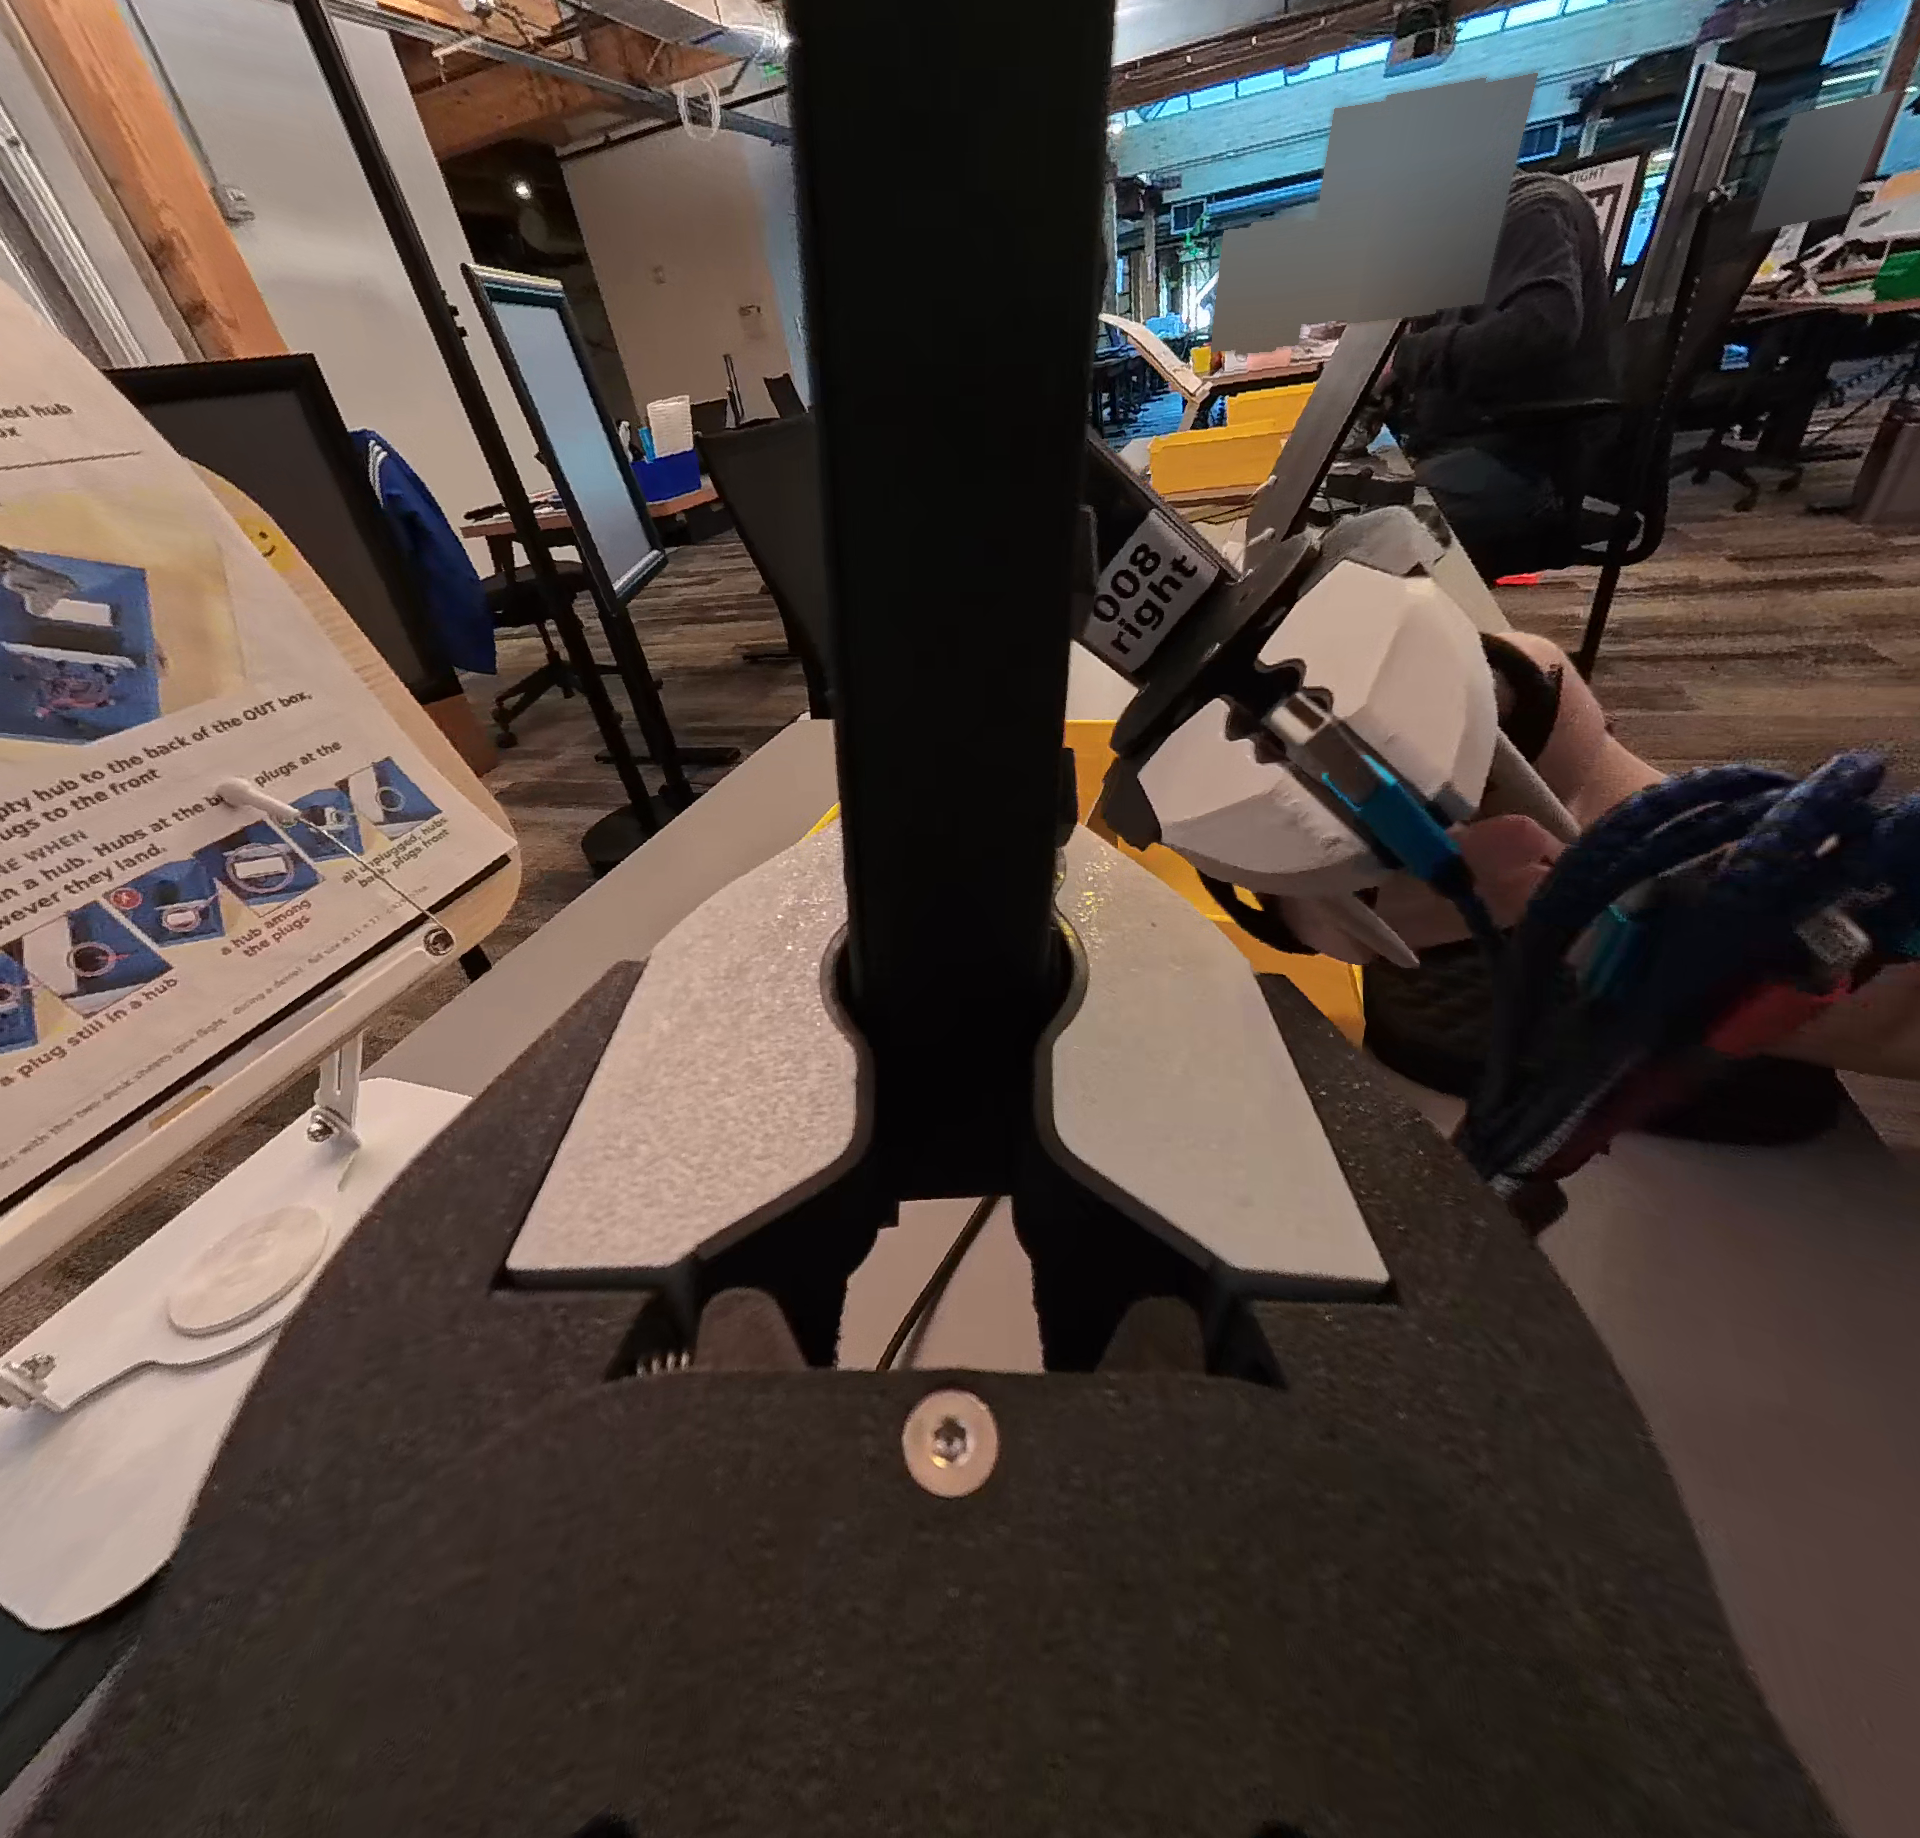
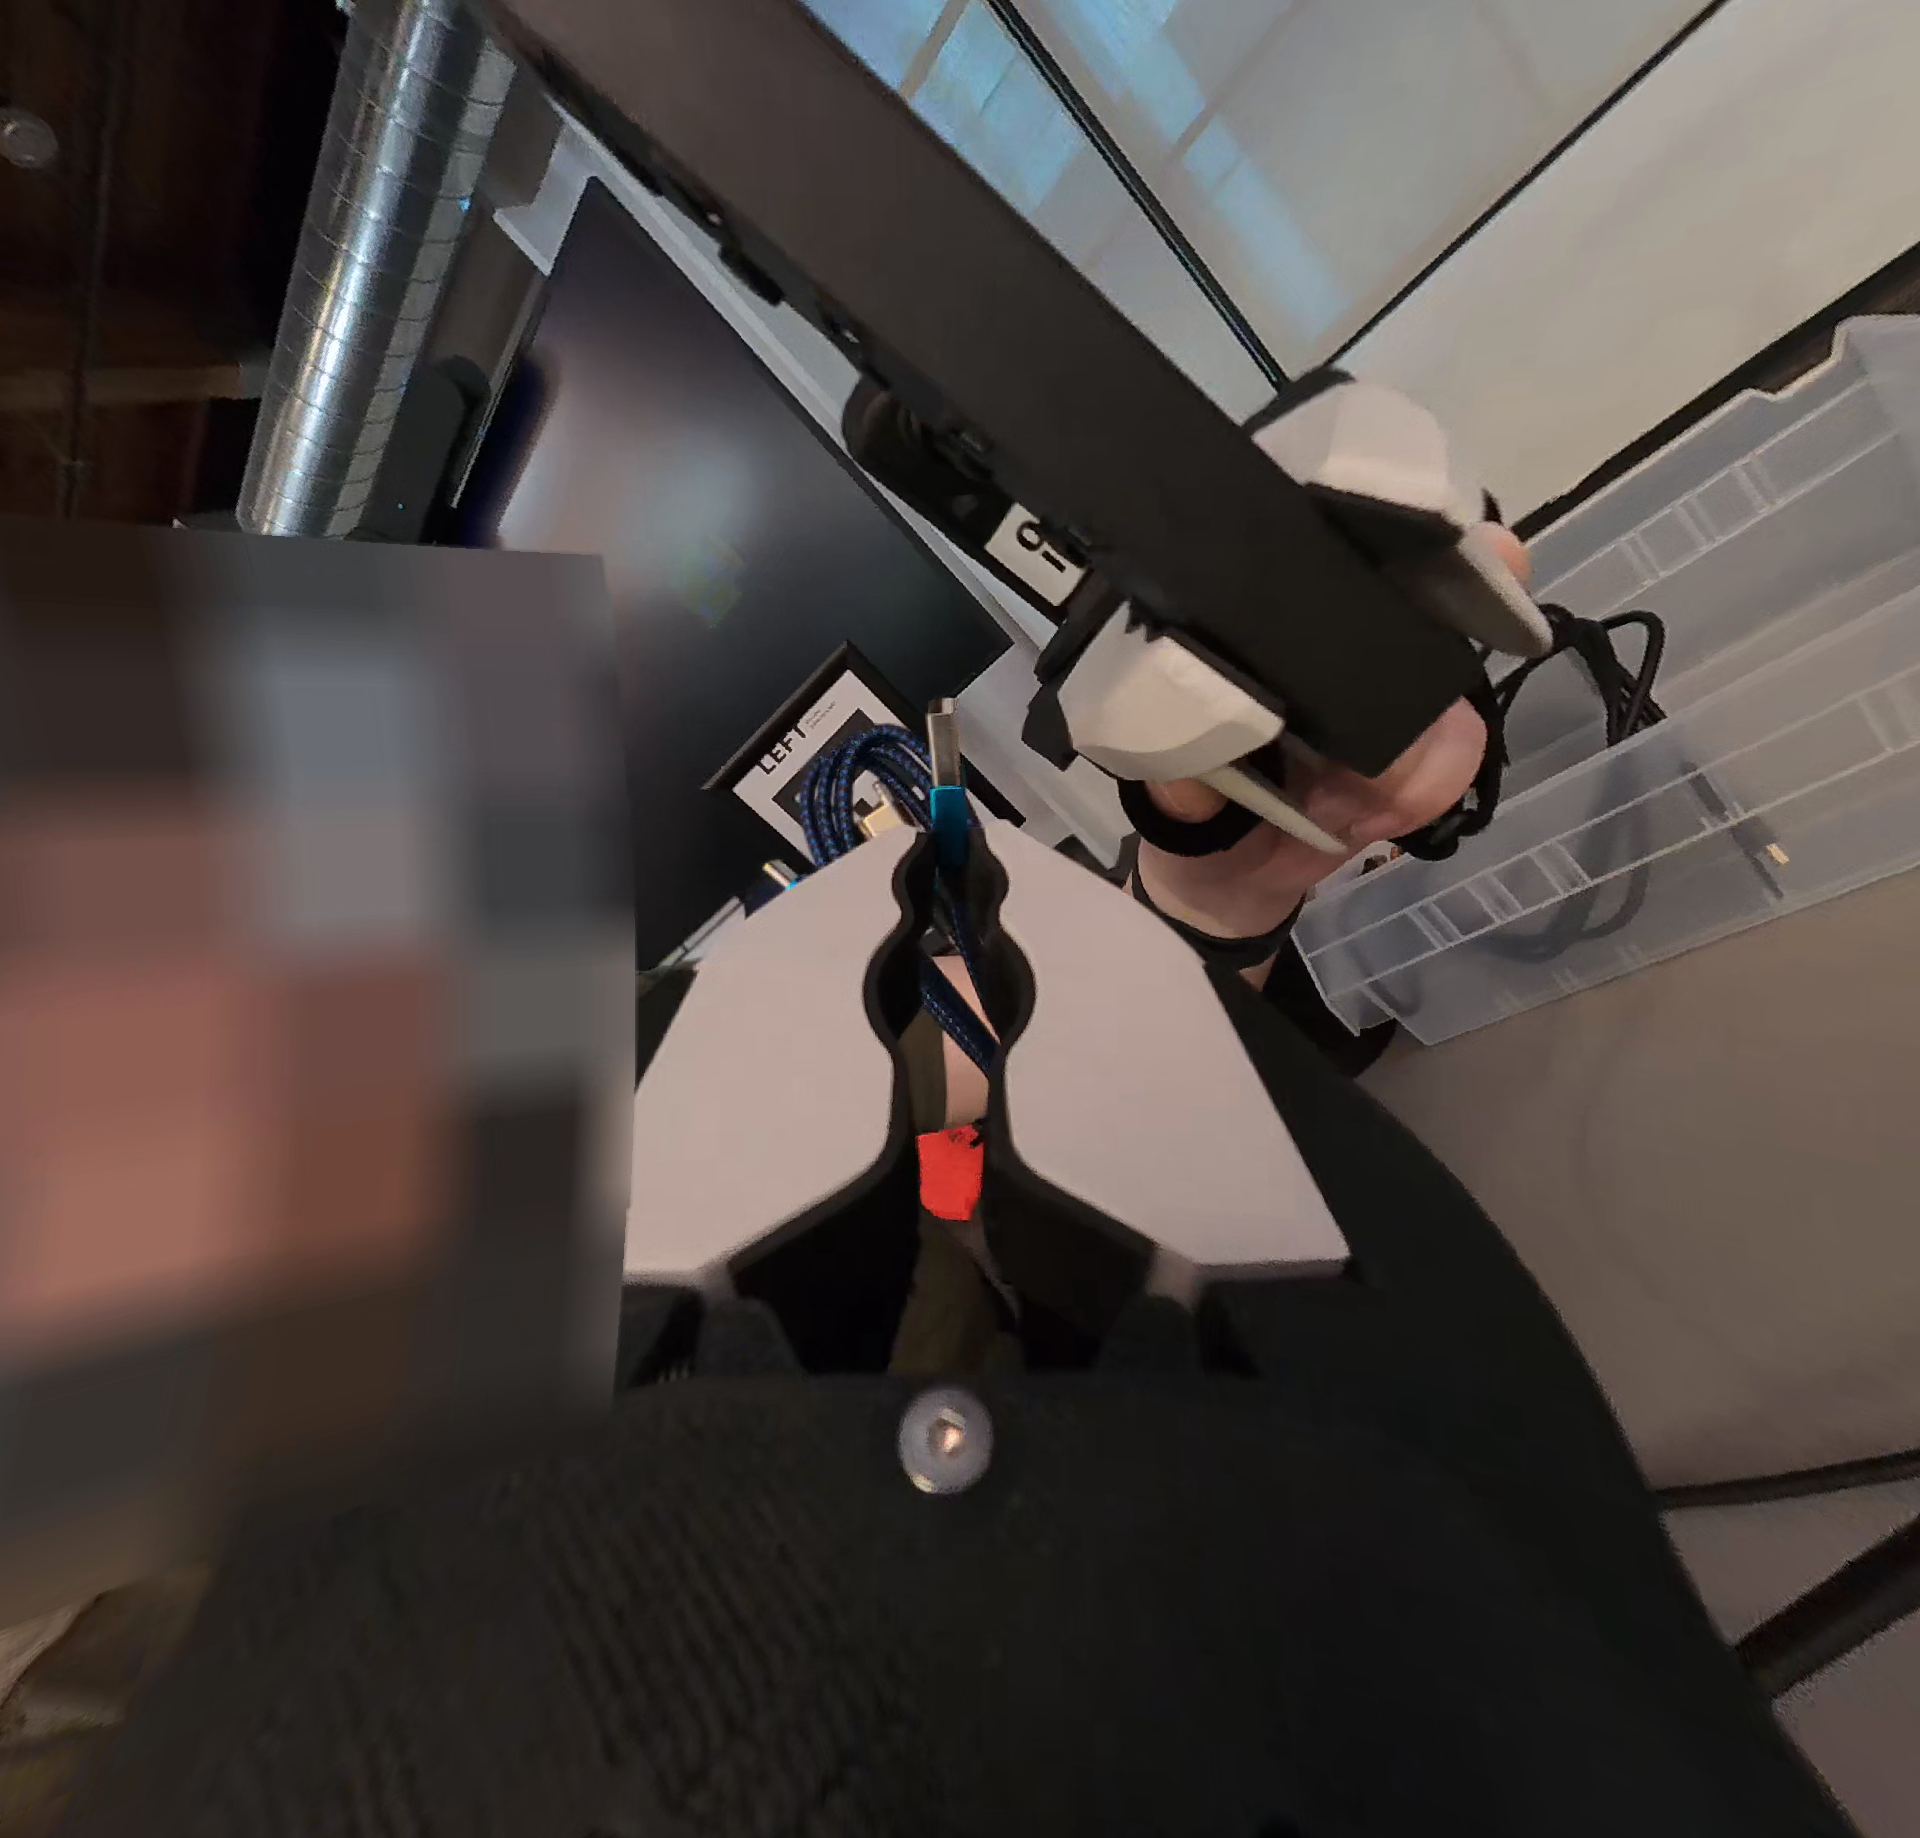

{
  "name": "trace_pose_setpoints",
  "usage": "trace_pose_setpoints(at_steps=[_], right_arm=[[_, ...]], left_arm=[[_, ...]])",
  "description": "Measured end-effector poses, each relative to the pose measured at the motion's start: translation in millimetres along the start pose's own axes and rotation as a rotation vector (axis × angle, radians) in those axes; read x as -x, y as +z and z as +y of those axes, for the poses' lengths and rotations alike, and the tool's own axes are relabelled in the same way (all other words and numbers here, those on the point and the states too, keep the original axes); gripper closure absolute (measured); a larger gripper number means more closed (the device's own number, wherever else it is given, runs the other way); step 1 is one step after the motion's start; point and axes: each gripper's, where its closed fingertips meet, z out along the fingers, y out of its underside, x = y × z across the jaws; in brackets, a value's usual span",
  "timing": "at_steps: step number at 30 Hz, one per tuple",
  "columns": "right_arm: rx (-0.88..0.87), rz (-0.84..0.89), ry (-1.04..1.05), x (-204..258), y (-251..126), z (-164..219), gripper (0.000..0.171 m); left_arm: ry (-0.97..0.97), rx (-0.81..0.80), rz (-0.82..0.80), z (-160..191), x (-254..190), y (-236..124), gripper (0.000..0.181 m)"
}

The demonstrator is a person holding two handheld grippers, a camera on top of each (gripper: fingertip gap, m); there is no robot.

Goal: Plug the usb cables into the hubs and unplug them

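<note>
The left gripper (image 1: 951,947) clamps its 2 fingers (image 1: 717,1050) on a long black USB hub (image 1: 940,438) held upright. The right gripper (image 2: 948,874) pinches a blue USB plug (image 2: 948,801) (metal tip exposed), its braided blue cable (image 2: 847,791) coiled just beyond.

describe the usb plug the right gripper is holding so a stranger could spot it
Find the right gripper. Shut between its white fingers is the USB plug: a blue shell with a bare metal tip, trailing a braided blue cable.
</note>
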Motion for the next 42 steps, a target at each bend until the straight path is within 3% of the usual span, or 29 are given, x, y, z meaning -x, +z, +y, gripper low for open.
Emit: trace_pose_setpoints(at_steps=[6,11,22,31,42], right_arm=[[0.049,-0.013,-0.418,17,0,6,0.164],[0.059,-0.001,-0.582,28,6,12,0.164],[0.069,0.016,-0.573,28,5,12,0.164],[0.093,-0.036,-0.97,46,3,31,0.164],[0.109,-0.022,-0.922,43,6,31,0.163]], left_arm=[[-0.035,-0.01,0.0,-6,-1,-2,0.156],[-0.037,-0.029,0.007,-12,-5,-4,0.156],[-0.064,-0.032,0.027,-16,-11,-4,0.156],[-0.037,-0.041,0.016,-19,-12,-5,0.156],[-0.005,-0.051,0.023,-22,-15,-5,0.156]])
